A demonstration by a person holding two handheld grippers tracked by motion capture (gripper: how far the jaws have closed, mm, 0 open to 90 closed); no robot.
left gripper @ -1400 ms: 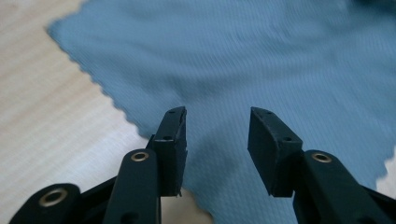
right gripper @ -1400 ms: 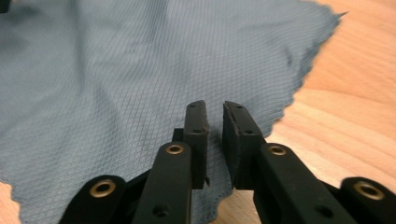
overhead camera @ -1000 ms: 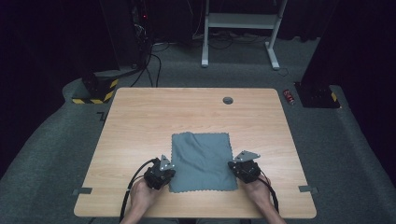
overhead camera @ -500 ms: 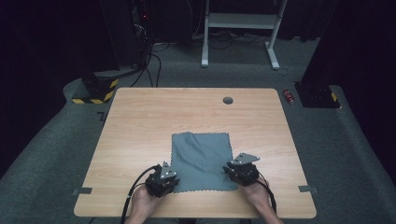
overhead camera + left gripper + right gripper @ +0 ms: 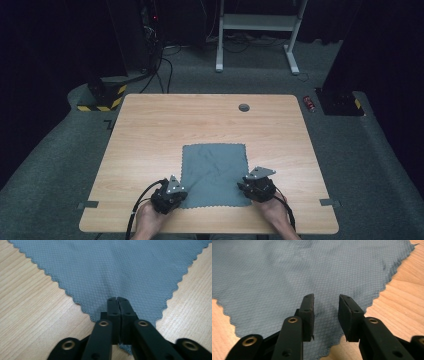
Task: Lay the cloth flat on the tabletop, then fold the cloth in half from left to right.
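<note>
Table (image 5: 210, 125) evenly lit from above — dark surroundings, soft shadows, close gripper views slightly blurred, no glare

The cloth (image 5: 215, 172) is grey-blue with a fine diamond weave and a zigzag edge. The table (image 5: 165, 125) is pale wood grain.

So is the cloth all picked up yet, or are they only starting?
Only starting. The grey cloth lies flat on the table. The left gripper looks pinched shut at its near left corner, having just been closing. The right gripper stands over the near right corner, jaws apart, having just been opening. Gripping there and any lifting or folding remain.
</note>
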